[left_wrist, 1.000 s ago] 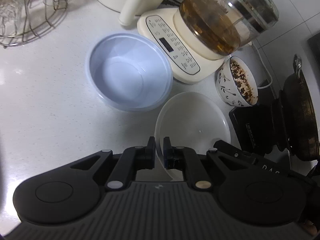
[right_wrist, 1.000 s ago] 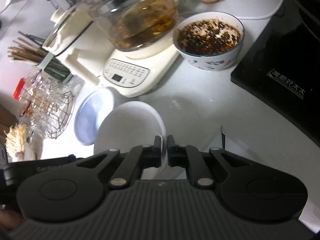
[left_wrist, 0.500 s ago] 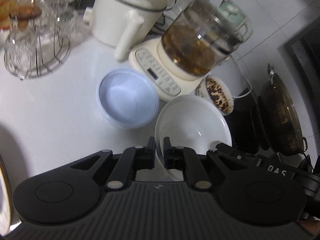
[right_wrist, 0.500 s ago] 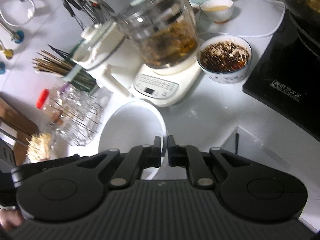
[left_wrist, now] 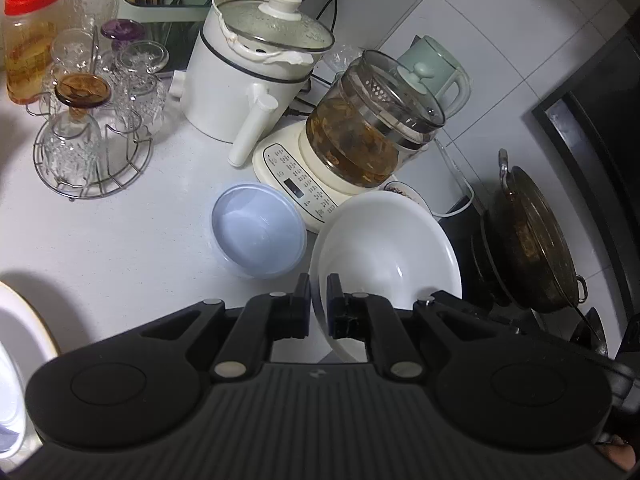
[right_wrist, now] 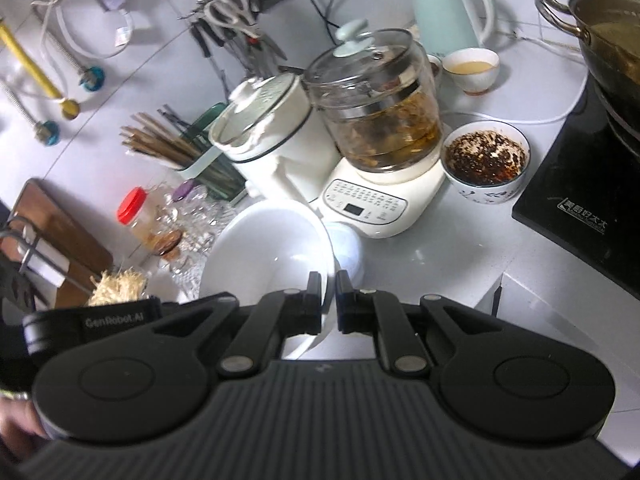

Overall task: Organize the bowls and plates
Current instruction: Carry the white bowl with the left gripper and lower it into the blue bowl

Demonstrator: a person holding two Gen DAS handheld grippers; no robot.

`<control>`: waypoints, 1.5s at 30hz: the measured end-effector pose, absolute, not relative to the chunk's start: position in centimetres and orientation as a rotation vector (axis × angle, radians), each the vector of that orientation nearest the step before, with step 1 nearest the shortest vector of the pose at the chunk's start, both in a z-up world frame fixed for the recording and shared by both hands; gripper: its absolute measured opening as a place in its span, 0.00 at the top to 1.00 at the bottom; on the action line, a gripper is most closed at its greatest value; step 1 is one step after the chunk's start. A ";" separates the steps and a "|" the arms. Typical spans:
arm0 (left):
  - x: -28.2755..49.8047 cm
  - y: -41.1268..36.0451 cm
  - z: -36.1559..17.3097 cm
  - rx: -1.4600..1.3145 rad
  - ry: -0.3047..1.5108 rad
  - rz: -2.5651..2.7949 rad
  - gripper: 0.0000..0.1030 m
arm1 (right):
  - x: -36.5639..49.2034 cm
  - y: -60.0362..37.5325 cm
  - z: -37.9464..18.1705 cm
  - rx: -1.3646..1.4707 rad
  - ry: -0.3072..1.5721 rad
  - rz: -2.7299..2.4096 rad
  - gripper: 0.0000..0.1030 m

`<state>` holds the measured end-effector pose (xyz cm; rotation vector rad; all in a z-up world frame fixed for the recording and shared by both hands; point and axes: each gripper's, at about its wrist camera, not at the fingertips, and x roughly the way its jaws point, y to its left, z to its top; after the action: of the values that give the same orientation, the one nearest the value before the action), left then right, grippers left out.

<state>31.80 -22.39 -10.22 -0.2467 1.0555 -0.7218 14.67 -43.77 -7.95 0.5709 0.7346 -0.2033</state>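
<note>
A white bowl hangs tilted above the white desk, its rim pinched by the left gripper and right gripper, fingers narrow on opposite edges. A blue bowl sits below, beside a kettle. White tiles behind; a plate is cut off at left.

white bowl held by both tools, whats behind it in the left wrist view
Behind the white bowl a sliver of the patterned bowl shows, beside the glass kettle's cream base. The white bowl's rim covers the rest of it and its contents.
</note>
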 end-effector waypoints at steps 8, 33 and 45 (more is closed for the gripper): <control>30.7 -19.7 -10.0 -0.281 1.051 -0.710 0.91 | 14.2 -41.6 -7.2 0.541 0.742 -0.176 0.90; 27.4 -3.7 -7.6 -0.436 0.902 -0.465 0.91 | 18.0 -30.3 -5.0 0.425 0.731 0.118 0.90; 26.0 3.1 -9.3 -0.545 0.893 -0.263 0.91 | 21.7 -24.1 -6.6 0.352 0.838 0.265 0.90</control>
<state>26.05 3.08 -9.32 -0.5447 0.8932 -0.2632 21.66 -24.06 -6.65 0.3525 0.8380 0.2653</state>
